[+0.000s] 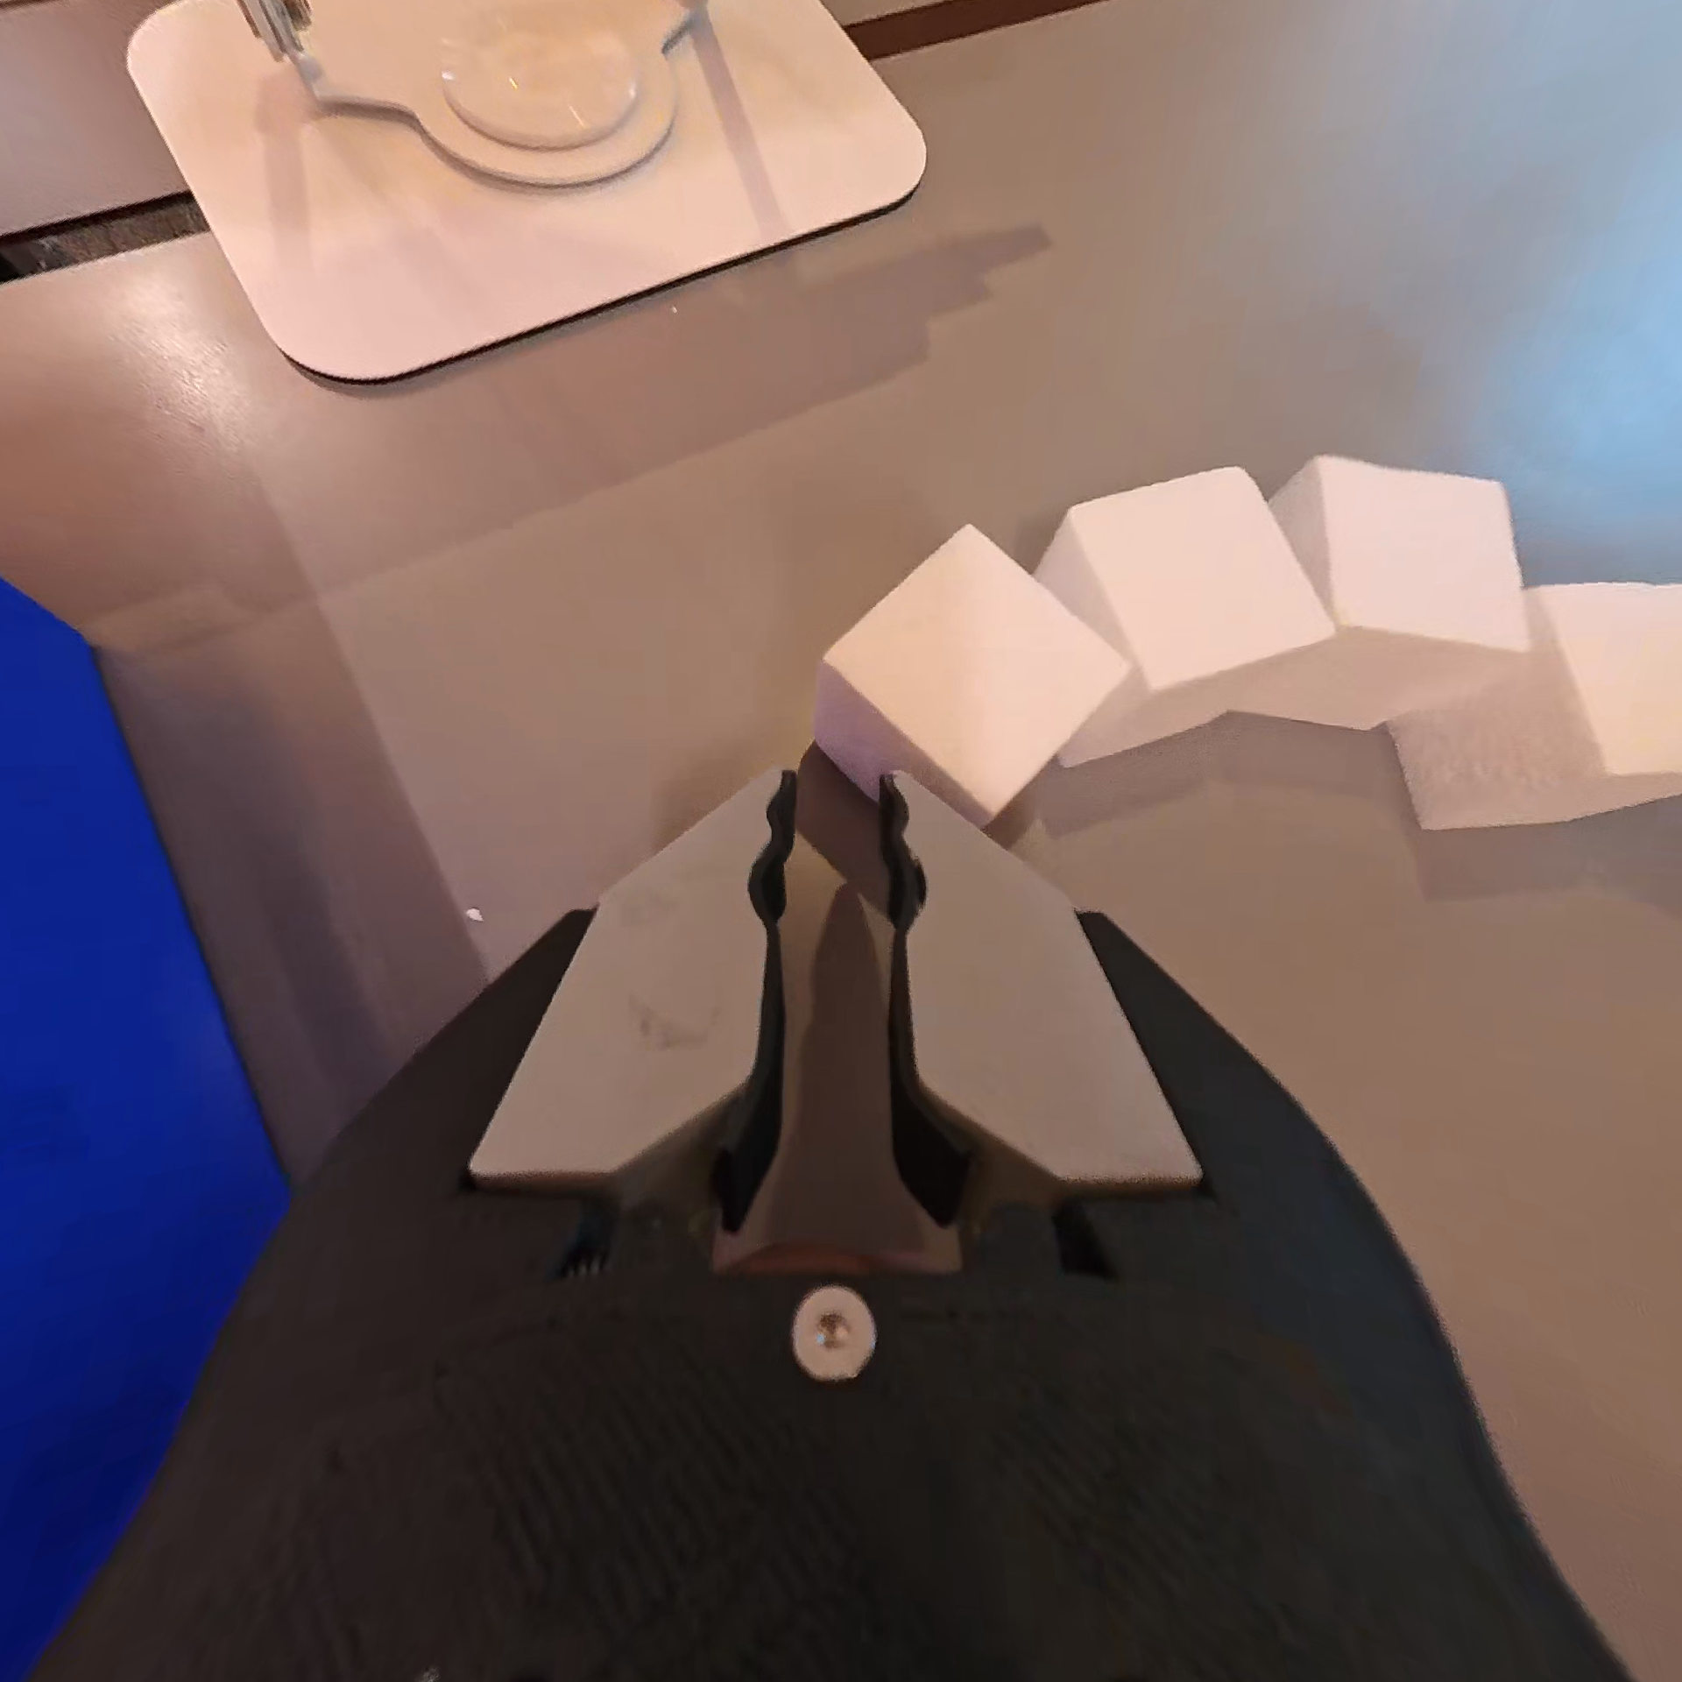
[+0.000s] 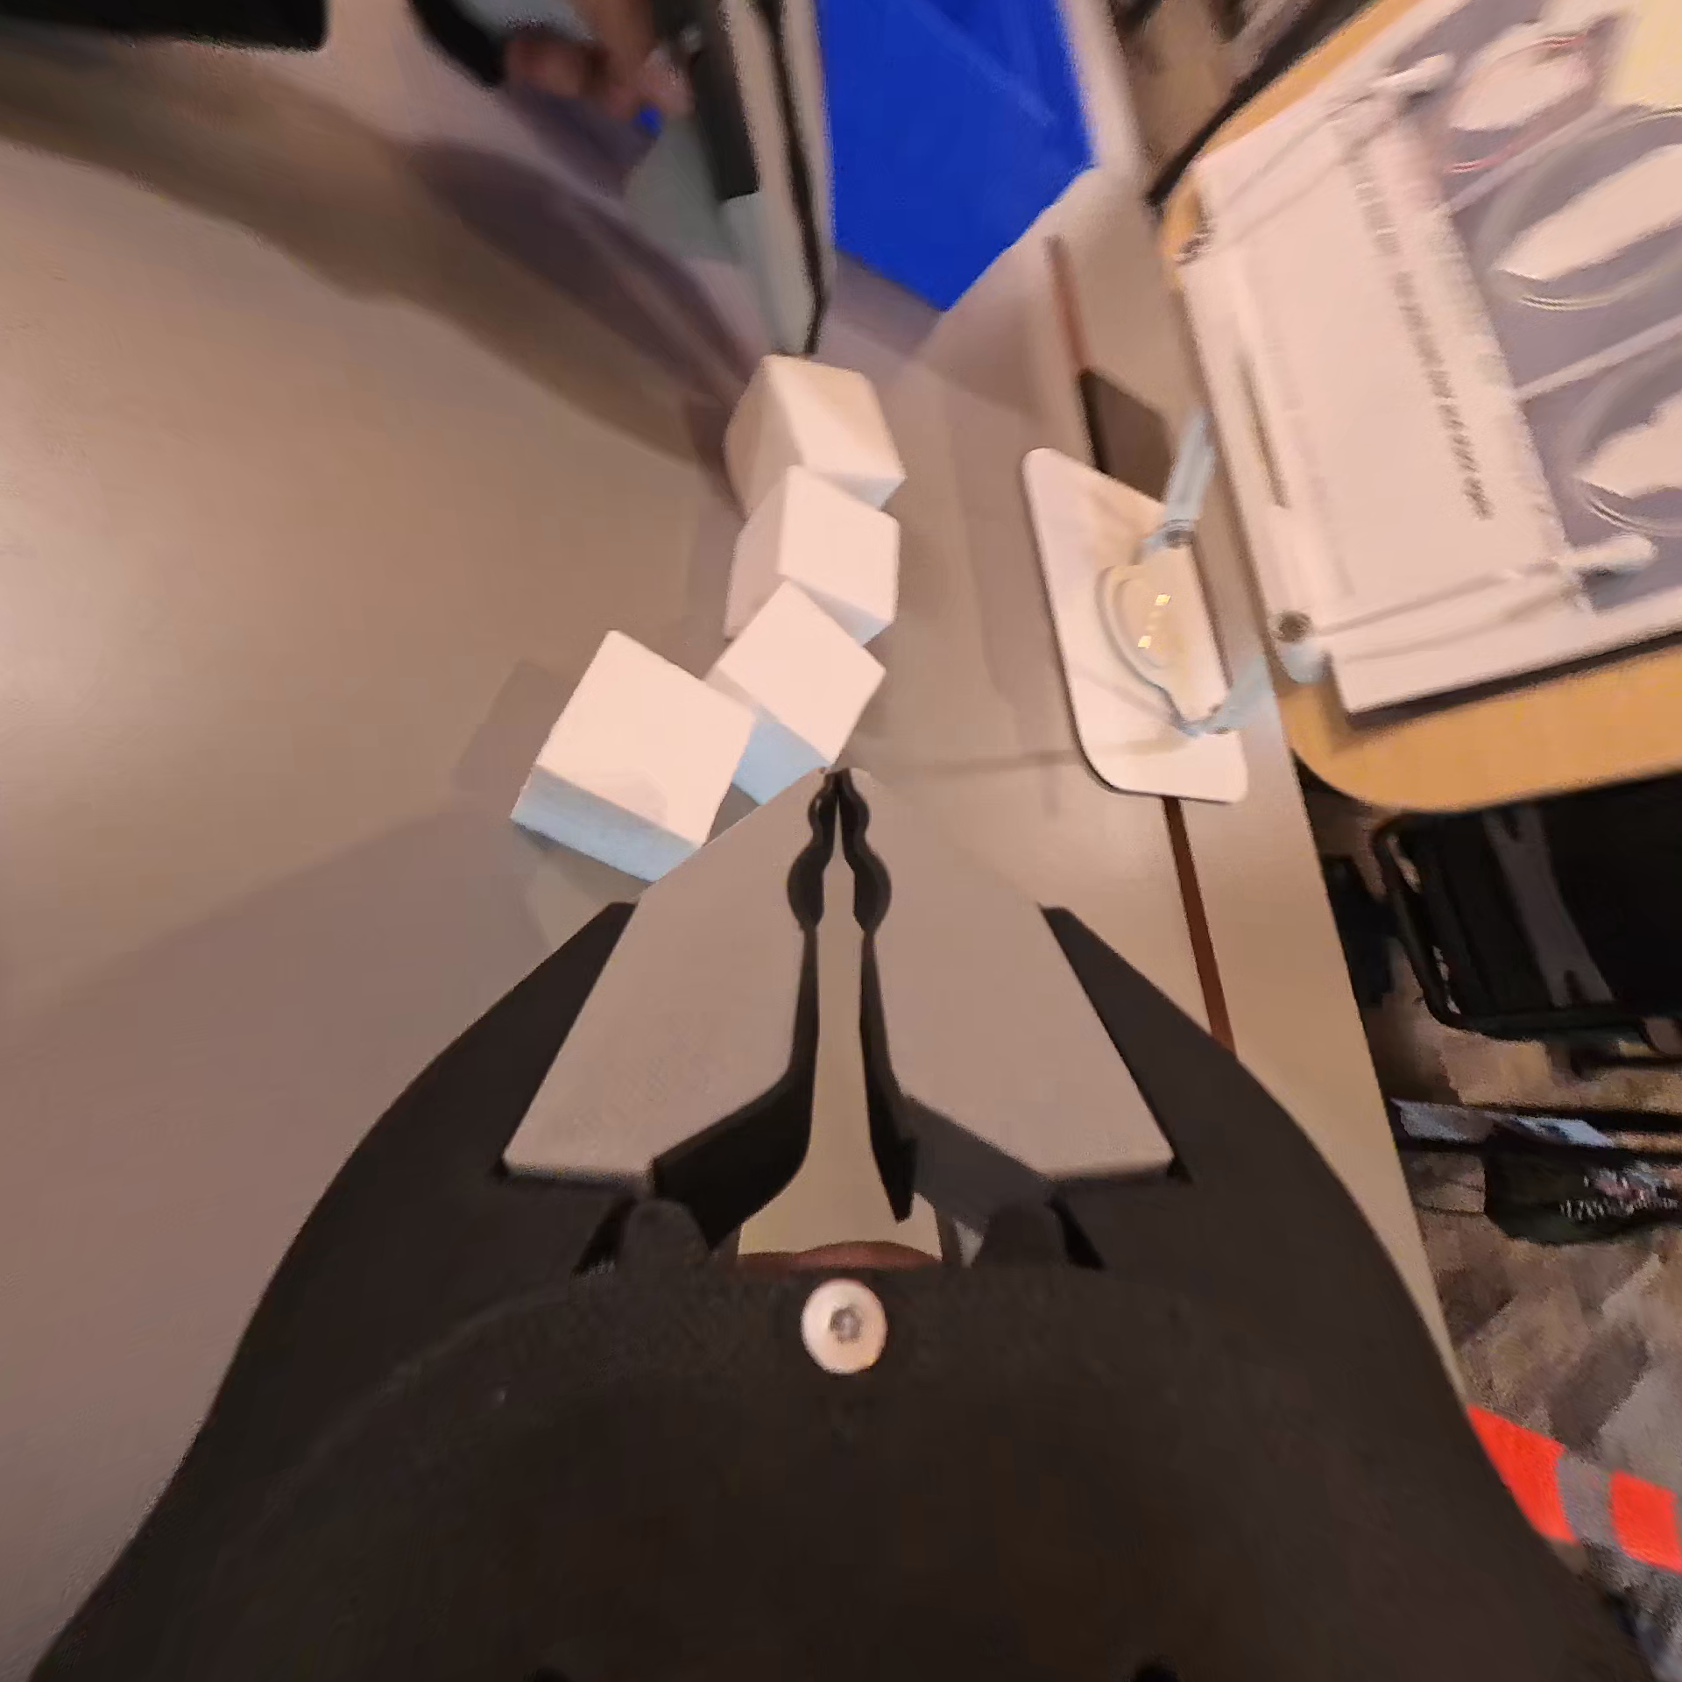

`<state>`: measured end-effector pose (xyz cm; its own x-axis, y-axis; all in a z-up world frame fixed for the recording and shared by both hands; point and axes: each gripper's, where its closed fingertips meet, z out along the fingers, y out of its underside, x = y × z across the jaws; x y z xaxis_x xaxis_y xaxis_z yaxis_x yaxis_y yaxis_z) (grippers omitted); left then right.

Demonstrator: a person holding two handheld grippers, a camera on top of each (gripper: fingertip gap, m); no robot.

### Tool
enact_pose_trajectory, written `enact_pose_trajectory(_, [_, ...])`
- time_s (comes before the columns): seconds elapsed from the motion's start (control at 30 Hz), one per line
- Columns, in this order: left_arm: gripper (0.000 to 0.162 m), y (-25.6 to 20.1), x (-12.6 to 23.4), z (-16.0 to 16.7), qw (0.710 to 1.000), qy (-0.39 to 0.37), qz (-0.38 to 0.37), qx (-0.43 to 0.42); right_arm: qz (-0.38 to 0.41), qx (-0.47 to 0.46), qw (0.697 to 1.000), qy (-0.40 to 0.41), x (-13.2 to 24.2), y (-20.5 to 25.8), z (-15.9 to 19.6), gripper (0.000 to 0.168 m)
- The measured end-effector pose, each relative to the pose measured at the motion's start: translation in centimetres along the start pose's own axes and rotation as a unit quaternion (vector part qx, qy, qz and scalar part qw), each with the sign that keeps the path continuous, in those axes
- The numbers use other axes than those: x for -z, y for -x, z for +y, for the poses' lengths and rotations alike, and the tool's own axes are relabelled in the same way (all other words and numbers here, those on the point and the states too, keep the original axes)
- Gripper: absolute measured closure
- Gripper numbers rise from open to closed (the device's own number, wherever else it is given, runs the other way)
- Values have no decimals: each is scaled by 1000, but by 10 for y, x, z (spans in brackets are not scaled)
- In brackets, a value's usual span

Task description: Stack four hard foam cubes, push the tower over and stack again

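Several white foam cubes lie toppled in a loose row on the grey table (image 1: 455,637). In the left wrist view the nearest cube (image 1: 965,673) sits tilted just beyond my left gripper (image 1: 839,790), which is slightly open and empty, its right fingertip at the cube's lower corner. More cubes (image 1: 1183,592) (image 1: 1420,555) trail off to the right. In the right wrist view the row runs away from me, from the nearest cube (image 2: 637,746) to the farthest (image 2: 810,428). My right gripper (image 2: 837,781) is shut and empty, its tip just below and right of the second cube (image 2: 801,673).
A white mat with a clear plastic stand (image 1: 546,227) lies at the far left, and also shows in the right wrist view (image 2: 1138,637). A blue object (image 1: 91,1001) stands at the left. A wooden table with papers (image 2: 1456,364) and floor clutter lie past the table's right edge. The tips of one gripper are about 25 centimeters away from the tips of the other.
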<state>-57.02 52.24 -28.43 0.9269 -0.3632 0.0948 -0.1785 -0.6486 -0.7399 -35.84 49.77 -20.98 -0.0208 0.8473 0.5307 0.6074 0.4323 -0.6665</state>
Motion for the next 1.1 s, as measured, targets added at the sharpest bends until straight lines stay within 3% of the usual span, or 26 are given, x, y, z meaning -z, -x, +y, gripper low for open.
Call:
enact_pose_trajectory(0.1, [146,2,0,0,1000,1,-11,-5,83,-69,994,-19,8,-13,23,168])
enact_pose_trajectory(0.23, [146,2,4,-9,999,-24,-28,-10,21,-152,983,-100,8,24,25,168])
enact_pose_trajectory(0.33, [146,0,6,-18,998,-45,-43,-19,-42,-141,986,-75,-7,61,11,166])
enact_pose_trajectory(0.43, [146,5,12,-24,995,-64,-75,-33,-36,-99,993,-45,-30,88,-11,168])
enact_pose_trajectory(0.57, [139,1,10,-25,995,-67,-64,-26,-25,-140,990,-9,-64,111,-26,168])
enact_pose_trajectory(0.63, [137,-1,5,-20,997,-56,-55,-22,29,-144,989,33,-71,97,-12,168])
enact_pose_trajectory(0.77, [137,-5,1,-19,997,-54,-43,-16,186,-163,960,130,-54,36,54,168])
enact_pose_trajectory(0.87, [135,-8,6,-26,996,-70,-43,-24,192,-200,954,111,-44,23,71,163])
enact_pose_trajectory(0.93, [135,-15,13,-34,995,-91,-36,-33,180,-239,951,81,-39,20,69,152])
enact_pose_trajectory(1.1, [136,-54,17,-46,989,-124,27,-80,185,-257,948,25,-29,13,56,147])
